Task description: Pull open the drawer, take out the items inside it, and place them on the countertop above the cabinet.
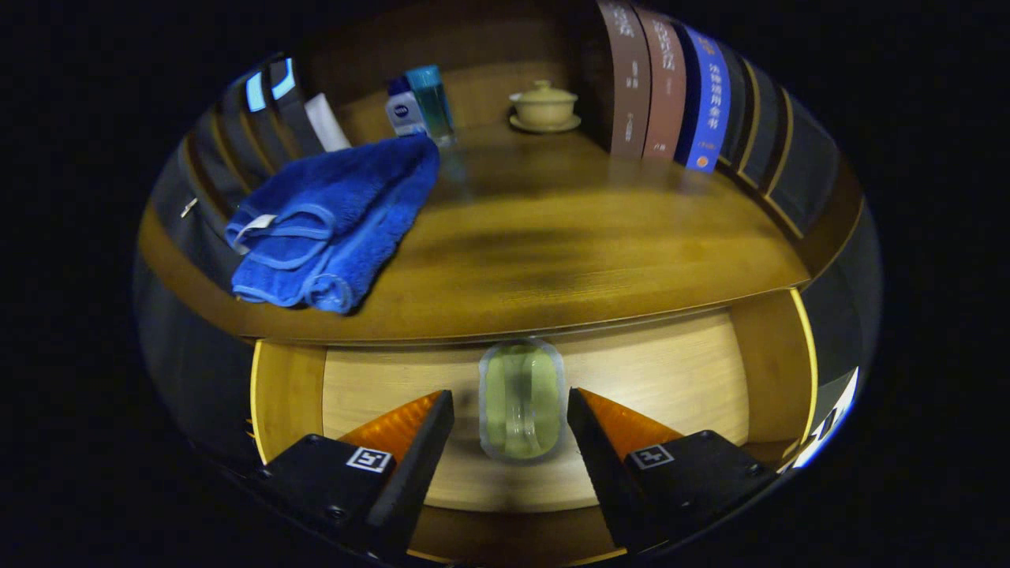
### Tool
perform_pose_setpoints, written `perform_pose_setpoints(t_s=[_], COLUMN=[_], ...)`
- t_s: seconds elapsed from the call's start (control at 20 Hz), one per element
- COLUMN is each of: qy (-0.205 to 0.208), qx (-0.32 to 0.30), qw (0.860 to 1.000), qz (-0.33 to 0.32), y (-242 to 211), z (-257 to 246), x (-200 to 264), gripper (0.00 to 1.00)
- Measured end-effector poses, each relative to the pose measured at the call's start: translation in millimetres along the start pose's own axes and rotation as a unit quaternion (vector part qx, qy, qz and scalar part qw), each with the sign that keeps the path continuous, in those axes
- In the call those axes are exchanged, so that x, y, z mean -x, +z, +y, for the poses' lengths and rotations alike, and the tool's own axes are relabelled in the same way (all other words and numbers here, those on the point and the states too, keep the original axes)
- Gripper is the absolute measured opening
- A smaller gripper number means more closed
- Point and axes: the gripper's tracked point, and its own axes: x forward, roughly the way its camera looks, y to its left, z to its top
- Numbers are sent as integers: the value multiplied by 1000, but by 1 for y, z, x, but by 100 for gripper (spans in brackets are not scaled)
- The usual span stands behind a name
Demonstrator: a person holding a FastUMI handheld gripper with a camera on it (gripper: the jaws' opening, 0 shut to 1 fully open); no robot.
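I see the drawer (710, 379) pulled open below the counter (568, 244). A clear rounded container (521, 398), greenish inside, lies on the drawer floor between my fingers. The gripper (510, 414) has its fingers spread, one on each side of the container with a gap on both sides; whether they sit level with it or above it I cannot tell. On the counter: a folded blue towel (339, 221) at the left front edge, two bottles (420, 102) behind it, a lidded cup (544, 105) on a saucer, books (671, 87) upright at right.
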Motion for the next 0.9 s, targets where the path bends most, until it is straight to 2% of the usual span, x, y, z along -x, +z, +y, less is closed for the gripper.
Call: perform_pose_setpoints(t_s=[0.1, 0.35, 0.45, 0.6, 0.9], qy=[-15, -15, -15, -10, 2], qx=[15, 31, 33, 42, 49], qw=[999, 997, 997, 997, 998], qz=[24, 68, 68, 63, 32], y=[-1, -8, 3, -8, -2], z=[-8, -10, -11, -6, -2], x=[-11, -29, -36, -35, -16], gripper=[91, 57, 56, 26, 26])
